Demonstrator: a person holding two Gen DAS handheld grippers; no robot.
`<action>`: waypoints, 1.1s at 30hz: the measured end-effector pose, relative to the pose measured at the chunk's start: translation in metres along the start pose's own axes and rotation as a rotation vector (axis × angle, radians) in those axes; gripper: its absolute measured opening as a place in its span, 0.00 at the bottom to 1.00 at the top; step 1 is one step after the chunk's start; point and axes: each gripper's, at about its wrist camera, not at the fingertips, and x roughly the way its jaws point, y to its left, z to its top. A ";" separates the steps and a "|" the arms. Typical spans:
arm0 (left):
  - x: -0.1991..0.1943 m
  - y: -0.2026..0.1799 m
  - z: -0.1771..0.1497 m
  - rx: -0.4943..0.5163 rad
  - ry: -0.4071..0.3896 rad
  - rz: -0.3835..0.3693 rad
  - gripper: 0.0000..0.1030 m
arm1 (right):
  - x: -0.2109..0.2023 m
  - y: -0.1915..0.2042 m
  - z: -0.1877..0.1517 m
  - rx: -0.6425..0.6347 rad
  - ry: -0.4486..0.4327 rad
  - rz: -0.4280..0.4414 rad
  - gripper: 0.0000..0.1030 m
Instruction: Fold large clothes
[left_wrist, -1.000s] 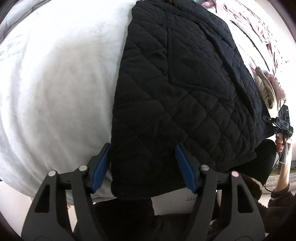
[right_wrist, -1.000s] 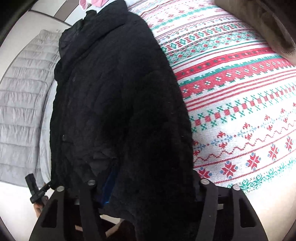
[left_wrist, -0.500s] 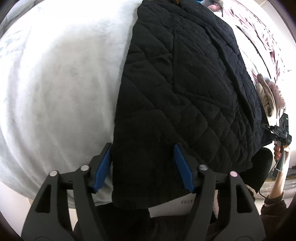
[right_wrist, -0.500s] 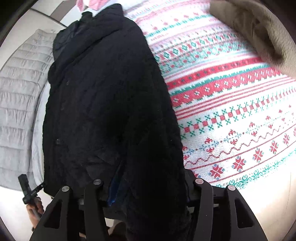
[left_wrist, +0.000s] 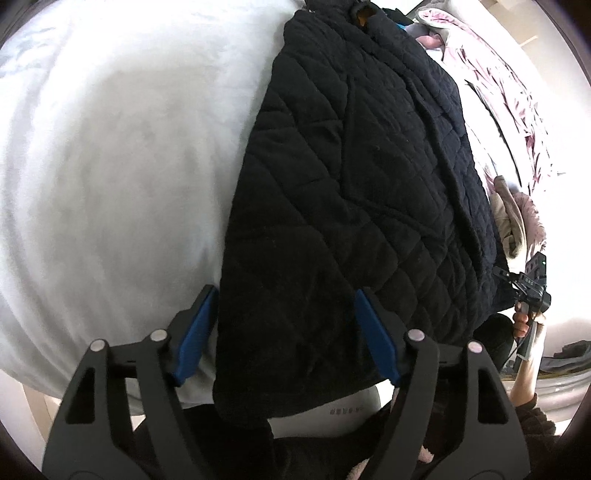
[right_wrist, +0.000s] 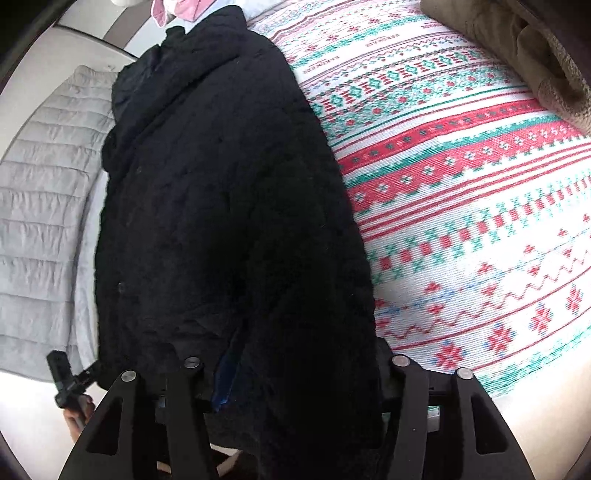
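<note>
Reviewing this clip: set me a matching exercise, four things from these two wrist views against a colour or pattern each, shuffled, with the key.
Things:
1. quilted jacket
2. fleece blanket
3. woven cover
4. left gripper pads

Descriptions:
A. blue
B. red and green bands on white
C. black
D. plain pale white

Pairs: 1-C, 2-D, 3-B, 4-A

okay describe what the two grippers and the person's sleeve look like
Both grippers, left and right, have matte black plastic fingers with triangular cut-outs and round silver pivot pins. Blue pads line the fingers' inner faces. The right gripper's handheld body is black with a thin cable. The sleeve is dark and fuzzy.
</note>
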 end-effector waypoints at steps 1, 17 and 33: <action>-0.001 -0.001 -0.001 -0.004 -0.006 0.005 0.67 | 0.001 0.004 -0.002 -0.008 -0.003 0.005 0.45; -0.072 -0.029 0.000 -0.109 -0.299 -0.373 0.10 | -0.089 0.069 -0.002 -0.152 -0.278 0.345 0.12; -0.210 -0.044 -0.073 0.017 -0.621 -0.520 0.10 | -0.208 0.098 -0.076 -0.300 -0.430 0.546 0.12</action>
